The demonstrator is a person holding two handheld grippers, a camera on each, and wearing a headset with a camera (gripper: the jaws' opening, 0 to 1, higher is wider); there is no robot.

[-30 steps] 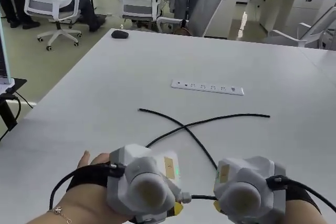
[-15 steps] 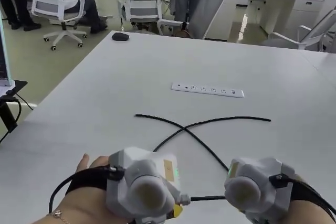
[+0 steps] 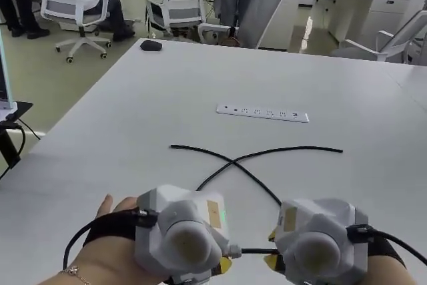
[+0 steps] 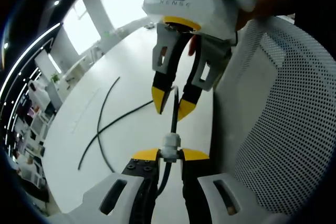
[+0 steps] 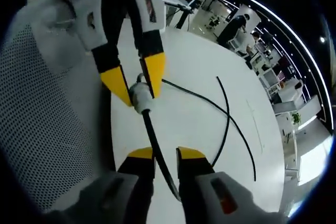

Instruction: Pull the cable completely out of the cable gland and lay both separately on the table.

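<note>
Clenched on the white cable gland (image 4: 170, 146) with the yellow tips of the left gripper (image 4: 169, 155), low over the near edge of the table (image 3: 200, 71). Straddling the black cable (image 4: 174, 116) just beside the gland with the right gripper (image 5: 165, 153); cannot tell whether pinched or merely bracketed, since a sliver of gap seems to show beside the jacket. Strung straight between the two grippers, threaded through the gland, then trailing out over the table in two thin black lengths crossing farther off, short of a white power strip (image 3: 263, 113). By the look of it: light, limp, smooth-jacketed, apt to slide through a weak pinch, not fragile. Likely gripped by the gland's seal, so expect friction rather than weight. Best taken close to the gland, where least slack, and drawn straight along its own line. For the gland: small, rigid plastic, best held across the body, firmly but without crushing.
</note>
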